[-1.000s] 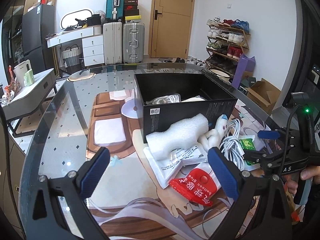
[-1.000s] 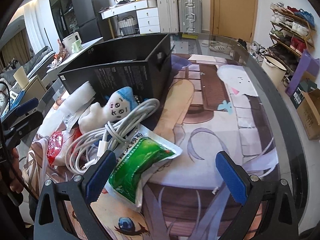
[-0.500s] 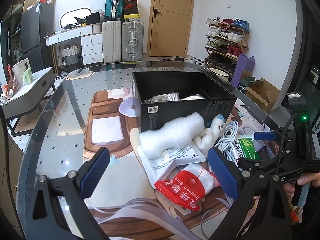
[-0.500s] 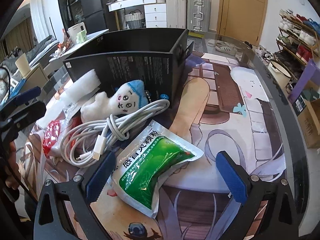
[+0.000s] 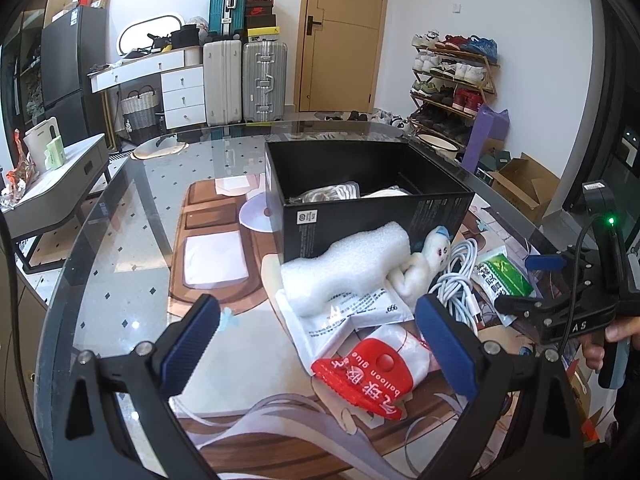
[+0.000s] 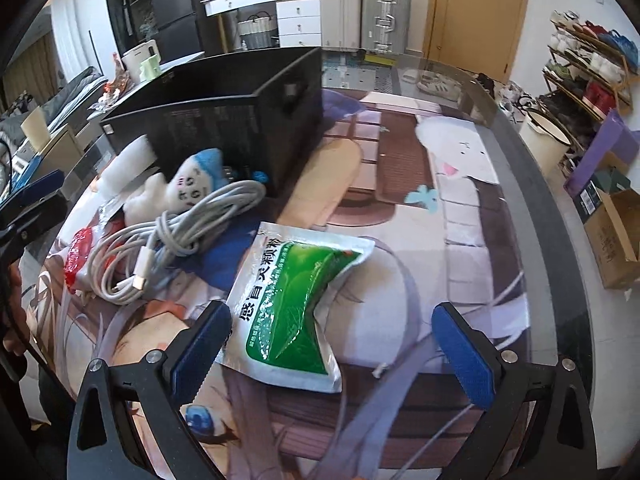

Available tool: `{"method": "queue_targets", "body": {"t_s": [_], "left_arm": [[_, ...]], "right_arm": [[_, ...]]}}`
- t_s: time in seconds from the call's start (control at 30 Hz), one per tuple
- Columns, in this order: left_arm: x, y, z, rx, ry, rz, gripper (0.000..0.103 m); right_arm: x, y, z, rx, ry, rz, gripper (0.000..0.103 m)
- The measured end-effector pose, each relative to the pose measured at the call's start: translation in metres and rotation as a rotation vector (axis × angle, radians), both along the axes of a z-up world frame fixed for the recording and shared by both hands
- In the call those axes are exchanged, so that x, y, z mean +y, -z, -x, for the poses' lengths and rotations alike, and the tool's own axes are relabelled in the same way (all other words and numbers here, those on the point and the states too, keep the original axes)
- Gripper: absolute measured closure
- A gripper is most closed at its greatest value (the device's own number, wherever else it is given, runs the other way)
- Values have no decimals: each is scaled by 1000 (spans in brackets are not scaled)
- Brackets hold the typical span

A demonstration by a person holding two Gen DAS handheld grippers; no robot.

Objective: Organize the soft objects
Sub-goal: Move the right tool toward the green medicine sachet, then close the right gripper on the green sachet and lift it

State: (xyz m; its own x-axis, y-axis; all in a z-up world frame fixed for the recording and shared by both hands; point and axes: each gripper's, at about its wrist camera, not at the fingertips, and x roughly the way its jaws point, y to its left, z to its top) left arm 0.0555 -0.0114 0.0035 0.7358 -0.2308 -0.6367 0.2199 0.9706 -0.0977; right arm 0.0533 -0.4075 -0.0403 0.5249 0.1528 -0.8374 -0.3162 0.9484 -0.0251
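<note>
Plainly spread wide and empty: right gripper, jaws either side of the near end of a green-and-silver sachet lying flat on the glass table. Likewise spread and empty: left gripper, above a red balloon-glue pack. Beyond, white foam sheet, small plush doll and coiled white cable, heaped against the black box.
</note>
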Motion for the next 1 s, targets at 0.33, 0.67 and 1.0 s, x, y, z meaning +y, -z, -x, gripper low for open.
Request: {"method": "queue_targets", "body": {"t_s": [0.33,0.67,1.0], "left_arm": [[-6,1,5,4,38,-20,4],[-6,3,4,8,33,-10,4],[-4,5,4,9,32,-11,4]], "right_arm": [[16,1,2,-14,-10,-11,1],[21,2,3,-22,-16,-15,2],[19,-6,15,-84,-16,-29,52]]}}
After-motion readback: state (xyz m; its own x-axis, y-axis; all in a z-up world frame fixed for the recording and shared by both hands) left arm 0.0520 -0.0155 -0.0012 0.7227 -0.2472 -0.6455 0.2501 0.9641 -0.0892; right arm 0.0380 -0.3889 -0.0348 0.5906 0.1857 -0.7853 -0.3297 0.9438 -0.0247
